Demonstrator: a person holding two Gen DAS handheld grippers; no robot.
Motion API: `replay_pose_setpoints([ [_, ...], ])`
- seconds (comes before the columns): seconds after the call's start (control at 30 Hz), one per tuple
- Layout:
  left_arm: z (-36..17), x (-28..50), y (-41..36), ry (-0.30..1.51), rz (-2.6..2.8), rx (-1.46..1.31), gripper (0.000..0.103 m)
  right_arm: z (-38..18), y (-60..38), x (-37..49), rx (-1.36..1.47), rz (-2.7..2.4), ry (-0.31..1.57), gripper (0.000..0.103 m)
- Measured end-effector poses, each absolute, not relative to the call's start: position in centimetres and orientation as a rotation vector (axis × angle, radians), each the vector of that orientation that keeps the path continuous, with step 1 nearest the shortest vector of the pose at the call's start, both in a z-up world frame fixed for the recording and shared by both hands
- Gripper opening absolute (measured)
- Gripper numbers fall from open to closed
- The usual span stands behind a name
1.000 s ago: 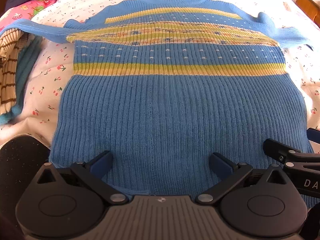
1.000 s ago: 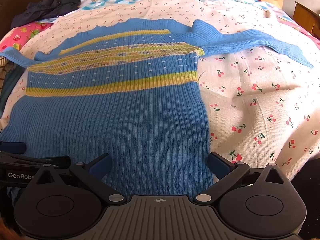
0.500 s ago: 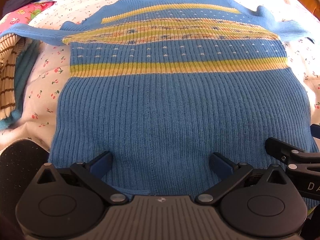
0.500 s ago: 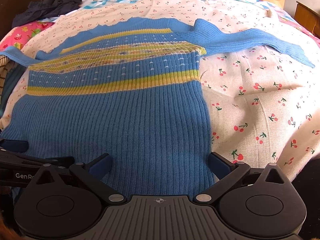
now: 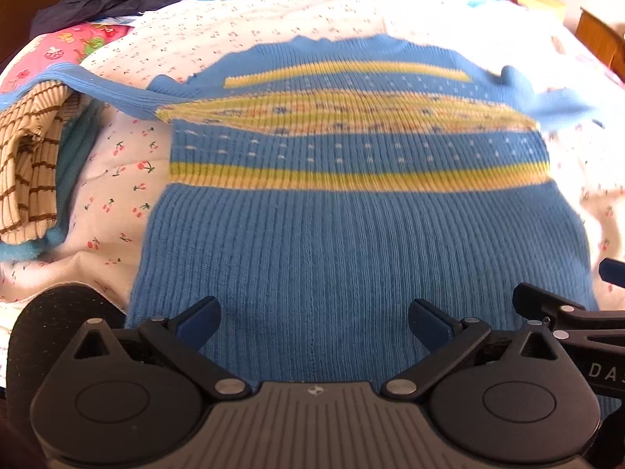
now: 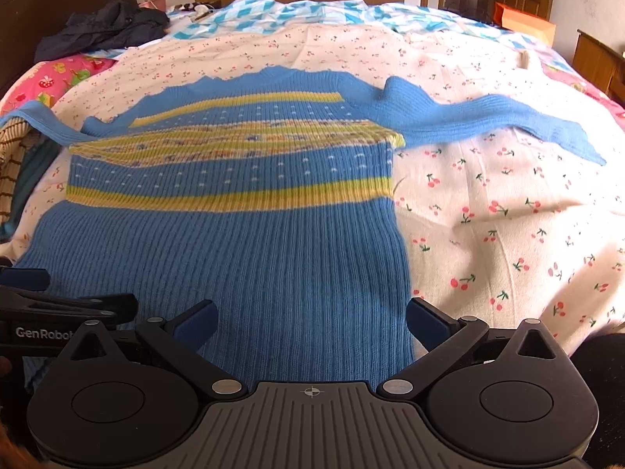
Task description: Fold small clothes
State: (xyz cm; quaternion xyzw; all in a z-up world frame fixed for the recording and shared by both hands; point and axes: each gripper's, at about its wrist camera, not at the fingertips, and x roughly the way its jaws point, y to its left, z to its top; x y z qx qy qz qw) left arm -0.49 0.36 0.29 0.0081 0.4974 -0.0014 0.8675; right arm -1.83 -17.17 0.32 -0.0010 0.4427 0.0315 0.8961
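Note:
A blue knitted sweater [image 5: 351,234] with yellow bands lies flat on the bed, neck away from me, both sleeves spread out; it also shows in the right wrist view [image 6: 234,242]. My left gripper [image 5: 312,320] is open and empty over the sweater's hem, left of centre. My right gripper [image 6: 310,318] is open and empty over the hem's right corner. The right sleeve [image 6: 488,121] stretches out to the right. Each gripper shows at the edge of the other's view.
The bed has a cherry-print sheet [image 6: 508,215]. A striped beige garment [image 5: 27,164] on teal cloth lies at the left. Dark clothes [image 6: 101,27] sit at the far left by the headboard. An orange box [image 6: 523,23] and wooden furniture stand at the far right.
Both cameras have tilted up and drawn back a little, so more of the bed and room shows. The sweater lies as before. Both grippers stay open.

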Motion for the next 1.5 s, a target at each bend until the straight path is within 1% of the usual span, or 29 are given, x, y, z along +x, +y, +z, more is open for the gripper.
replay_pose_setpoints([
  [1.1, 0.7, -0.5, 0.4, 1.002, 0.015, -0.009, 0.103, 1.0, -17.2, -1.1, -0.025, 0.068, 0.869, 0.102],
  [1.5, 1.0, -0.8, -0.1, 0.986, 0.021, 0.025, 0.103, 1.2, -17.4, -1.1, -0.031, 0.064, 0.851, 0.102],
])
